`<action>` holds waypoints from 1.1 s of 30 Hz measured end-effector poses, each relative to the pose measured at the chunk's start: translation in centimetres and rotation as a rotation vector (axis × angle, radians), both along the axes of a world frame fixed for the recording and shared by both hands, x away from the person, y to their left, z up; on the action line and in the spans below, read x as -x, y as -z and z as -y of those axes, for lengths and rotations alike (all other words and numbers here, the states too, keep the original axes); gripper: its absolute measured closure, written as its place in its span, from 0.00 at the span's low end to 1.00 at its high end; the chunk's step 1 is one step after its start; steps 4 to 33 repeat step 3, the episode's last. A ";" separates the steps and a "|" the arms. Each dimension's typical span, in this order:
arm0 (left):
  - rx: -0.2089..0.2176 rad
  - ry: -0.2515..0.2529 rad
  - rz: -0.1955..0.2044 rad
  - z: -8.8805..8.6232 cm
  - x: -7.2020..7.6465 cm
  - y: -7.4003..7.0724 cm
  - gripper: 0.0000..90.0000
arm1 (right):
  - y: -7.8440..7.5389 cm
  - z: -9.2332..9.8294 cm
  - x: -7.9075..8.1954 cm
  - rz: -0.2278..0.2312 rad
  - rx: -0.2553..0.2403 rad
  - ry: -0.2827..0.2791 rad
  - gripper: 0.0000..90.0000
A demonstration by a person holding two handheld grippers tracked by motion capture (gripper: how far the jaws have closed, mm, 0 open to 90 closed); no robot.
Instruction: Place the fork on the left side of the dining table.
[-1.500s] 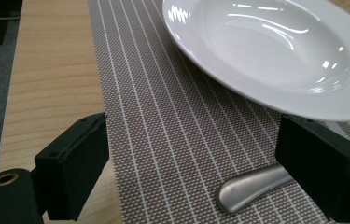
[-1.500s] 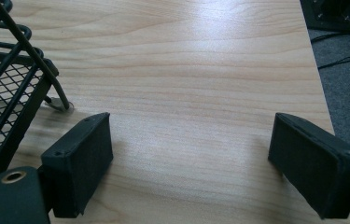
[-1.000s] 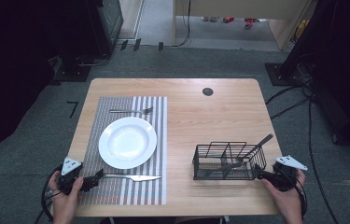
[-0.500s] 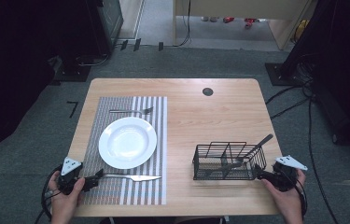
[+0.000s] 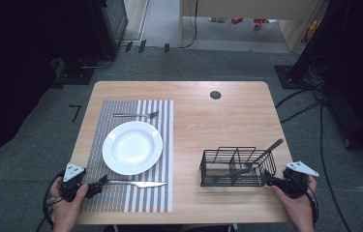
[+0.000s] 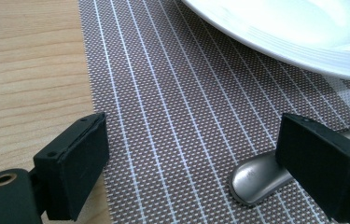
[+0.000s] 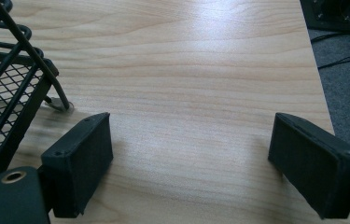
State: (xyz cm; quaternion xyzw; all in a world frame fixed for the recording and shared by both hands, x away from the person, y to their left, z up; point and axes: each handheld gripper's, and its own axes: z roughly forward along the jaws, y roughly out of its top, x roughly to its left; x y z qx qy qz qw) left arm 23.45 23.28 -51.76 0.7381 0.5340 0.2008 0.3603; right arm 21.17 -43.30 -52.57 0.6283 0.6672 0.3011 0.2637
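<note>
A white plate [image 5: 132, 147] rests on a striped placemat [image 5: 121, 198] at the table's left. A fork [image 5: 135, 115] lies beyond the plate and a knife [image 5: 138, 183] lies in front of it. My left gripper [image 5: 102, 181] stands open at the knife's handle end [image 6: 256, 179], which lies just inside its right jaw. At the right, a black wire caddy [image 5: 237, 166] holds a dark utensil [image 5: 266, 152] that leans out. My right gripper [image 5: 269, 178] is open beside the caddy's right end [image 7: 9, 93], with bare wood between its jaws.
A round dark grommet [image 5: 215, 94] sits near the table's far edge. Bare wooden tabletop [image 5: 218, 125] stretches between the placemat and the caddy. Cables [image 5: 314, 111] trail over the grey floor to the right of the table.
</note>
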 end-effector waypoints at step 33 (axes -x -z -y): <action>0.001 0.002 0.000 0.0 0.0 0.0 0.11 | 0.0 0.0 0.0 0.000 0.000 0.000 0.15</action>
